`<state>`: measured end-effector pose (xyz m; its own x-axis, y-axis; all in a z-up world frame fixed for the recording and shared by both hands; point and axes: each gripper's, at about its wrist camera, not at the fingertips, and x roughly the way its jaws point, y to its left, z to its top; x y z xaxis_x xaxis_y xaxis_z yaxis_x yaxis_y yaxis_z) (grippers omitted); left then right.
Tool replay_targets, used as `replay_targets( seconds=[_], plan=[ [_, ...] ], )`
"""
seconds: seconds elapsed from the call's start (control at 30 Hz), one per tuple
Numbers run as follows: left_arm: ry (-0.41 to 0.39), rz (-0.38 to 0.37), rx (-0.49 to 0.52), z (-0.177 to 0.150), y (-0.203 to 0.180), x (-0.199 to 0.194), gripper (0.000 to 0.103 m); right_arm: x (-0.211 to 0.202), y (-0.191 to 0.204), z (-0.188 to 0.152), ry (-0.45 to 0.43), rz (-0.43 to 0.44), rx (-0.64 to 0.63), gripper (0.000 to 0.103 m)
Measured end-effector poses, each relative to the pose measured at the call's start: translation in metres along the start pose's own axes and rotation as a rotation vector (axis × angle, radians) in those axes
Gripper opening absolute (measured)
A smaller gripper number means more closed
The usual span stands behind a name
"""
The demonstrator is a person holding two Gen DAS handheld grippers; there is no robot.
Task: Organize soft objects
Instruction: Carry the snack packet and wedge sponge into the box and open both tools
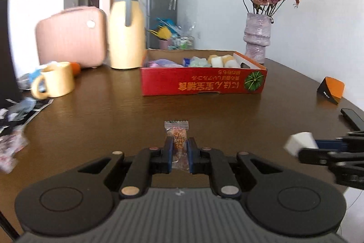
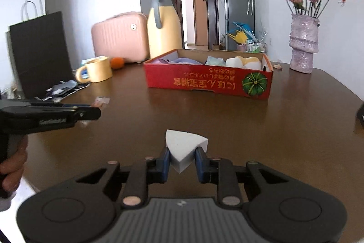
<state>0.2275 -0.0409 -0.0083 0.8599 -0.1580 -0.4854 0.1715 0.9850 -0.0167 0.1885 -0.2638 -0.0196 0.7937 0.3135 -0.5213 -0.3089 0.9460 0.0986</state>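
Note:
My left gripper [image 1: 179,145] is shut on a small wrapped candy [image 1: 178,137] and holds it above the brown table [image 1: 113,120]. My right gripper [image 2: 183,153] is shut on a white wedge-shaped sponge [image 2: 185,142]. In the left wrist view the white sponge [image 1: 300,142] and the right gripper [image 1: 318,148] come in from the right edge. In the right wrist view the left gripper [image 2: 96,111] enters from the left, the candy [image 2: 101,102] at its tip. Ahead stands a red cardboard box [image 1: 202,85] [image 2: 204,83] with several soft items in it.
A yellow mug [image 1: 56,81], a yellow thermos jug [image 1: 126,31] and a pink case [image 1: 70,38] stand left of the box. A vase of dried roses [image 2: 302,47] is at the right. Torn wrappers [image 1: 16,111] lie at the left edge, and a black bag [image 2: 38,49] stands there.

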Motion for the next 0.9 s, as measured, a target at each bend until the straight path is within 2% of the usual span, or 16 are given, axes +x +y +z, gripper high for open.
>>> replay_targets(
  seconds=[0.27,0.43,0.73,0.9],
  plan=[
    [-0.096,-0.004,0.008,-0.005,-0.014,-0.068,0.013,-0.060,0.019,-0.002,-0.123,-0.001,-0.010,0.023],
    [-0.128,-0.012,0.018,-0.005,-0.017,-0.086,0.013,-0.070,0.024,-0.004,-0.134,-0.004,-0.007,0.023],
    [-0.123,-0.022,0.011,-0.001,-0.013,-0.074,0.013,-0.052,0.019,0.005,-0.115,-0.006,0.008,0.023],
    [-0.147,-0.079,0.011,0.029,-0.005,-0.047,0.013,-0.023,0.007,0.037,-0.121,0.017,0.002,0.023]
  ],
)
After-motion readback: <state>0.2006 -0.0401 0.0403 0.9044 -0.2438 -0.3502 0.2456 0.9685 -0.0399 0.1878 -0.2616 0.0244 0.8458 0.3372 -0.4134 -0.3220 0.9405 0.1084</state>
